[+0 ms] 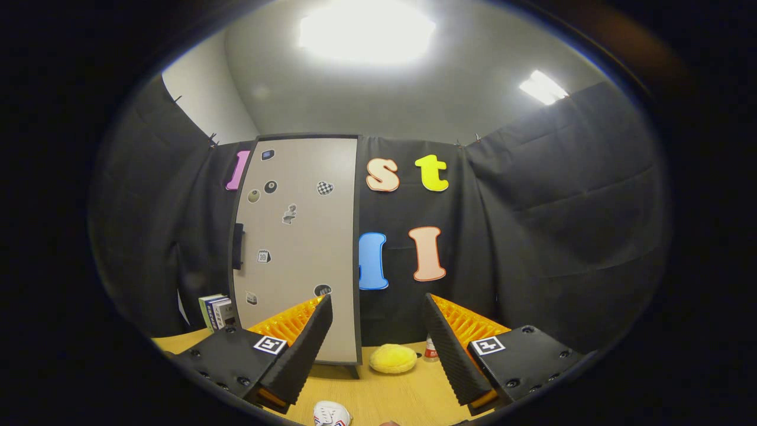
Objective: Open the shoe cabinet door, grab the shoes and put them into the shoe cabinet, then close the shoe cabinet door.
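The shoe cabinet (301, 248) stands upright on the wooden table beyond my left finger, its pale door shut and dotted with small stickers. A dark handle (238, 245) sits on the door's left edge. A small white shoe (331, 413) lies on the table low down between my fingers, partly cut off. My gripper (377, 307) is open, with nothing between its fingers, held above the table and pointed at the cabinet's right side.
A yellow round plush (393, 358) rests on the table (402, 396) just right of the cabinet's foot. A small bottle with a red band (432, 349) stands beside it, behind my right finger. Books (216, 312) stand left of the cabinet.
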The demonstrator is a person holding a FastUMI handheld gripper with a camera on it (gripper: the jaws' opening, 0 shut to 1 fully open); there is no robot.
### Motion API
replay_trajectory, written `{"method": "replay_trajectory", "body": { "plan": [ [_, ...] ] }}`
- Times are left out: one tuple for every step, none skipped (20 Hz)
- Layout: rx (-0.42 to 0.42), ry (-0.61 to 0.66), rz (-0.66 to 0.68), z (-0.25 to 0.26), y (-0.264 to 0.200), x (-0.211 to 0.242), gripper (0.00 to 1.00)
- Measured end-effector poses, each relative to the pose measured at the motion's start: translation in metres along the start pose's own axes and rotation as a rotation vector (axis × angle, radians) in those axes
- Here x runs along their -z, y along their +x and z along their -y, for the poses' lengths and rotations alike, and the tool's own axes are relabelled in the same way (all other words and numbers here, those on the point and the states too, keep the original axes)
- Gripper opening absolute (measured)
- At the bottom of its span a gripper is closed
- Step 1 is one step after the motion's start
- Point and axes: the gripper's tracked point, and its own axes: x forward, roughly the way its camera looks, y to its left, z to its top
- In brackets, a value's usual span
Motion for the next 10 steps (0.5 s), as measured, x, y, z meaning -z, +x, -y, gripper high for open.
{"method": "replay_trajectory", "body": {
  "plan": [
    [-0.004,0.001,-0.001,-0.003,-0.002,0.0,0.97],
    [-0.013,0.005,-0.005,-0.008,-0.002,0.0,0.97],
    [-0.027,0.012,-0.012,-0.014,-0.001,0.002,0.97],
    [-0.041,0.025,-0.019,-0.023,0.002,0.002,0.97],
    [-0.052,0.041,-0.027,-0.032,0.004,0.0,0.96],
    [-0.059,0.058,-0.031,-0.041,0.009,-0.002,0.96],
    [-0.067,0.072,-0.03,-0.052,0.015,-0.006,0.97],
    [-0.074,0.081,-0.025,-0.064,0.023,-0.012,0.97],
    [-0.089,0.086,-0.019,-0.08,0.029,-0.02,0.98],
    [-0.102,0.09,-0.01,-0.096,0.038,-0.028,0.98]
  ]
}}
